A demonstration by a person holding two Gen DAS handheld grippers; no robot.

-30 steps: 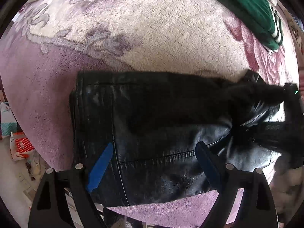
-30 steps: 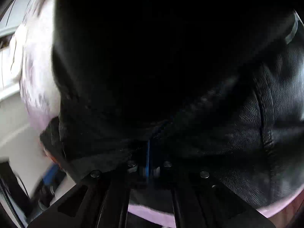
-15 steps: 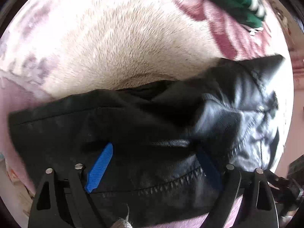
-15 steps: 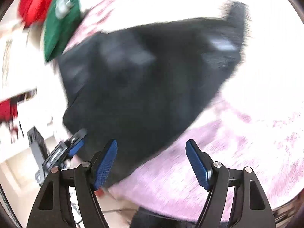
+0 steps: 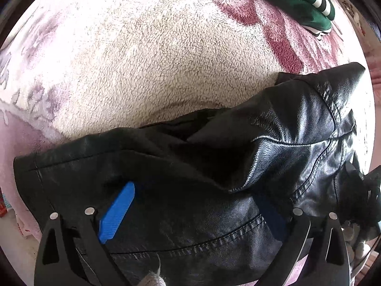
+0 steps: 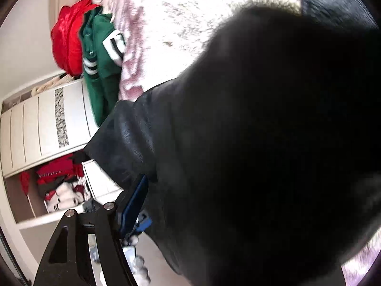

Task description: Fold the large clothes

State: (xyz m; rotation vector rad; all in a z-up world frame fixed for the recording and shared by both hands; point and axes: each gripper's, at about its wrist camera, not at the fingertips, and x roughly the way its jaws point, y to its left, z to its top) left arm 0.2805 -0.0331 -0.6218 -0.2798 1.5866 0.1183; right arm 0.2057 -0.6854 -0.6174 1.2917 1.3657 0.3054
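Black leather: one jacket [image 5: 214,190] lies bunched at the bed's near edge on a fleece blanket [image 5: 154,59]. Left claw [image 5: 190,212] hangs over it, jaws opening wide, gripping nothing. Right claw: one finger [image 6: 133,205] shows; state unclear. One green top [image 6: 102,71], one red garment [image 6: 66,35] lie at the far edge.

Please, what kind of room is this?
Probably a bedroom: a fleece blanket covers a bed-like surface, clothes such as a green jersey lie piled, and a white cabinet holds more.

No legible txt anywhere.
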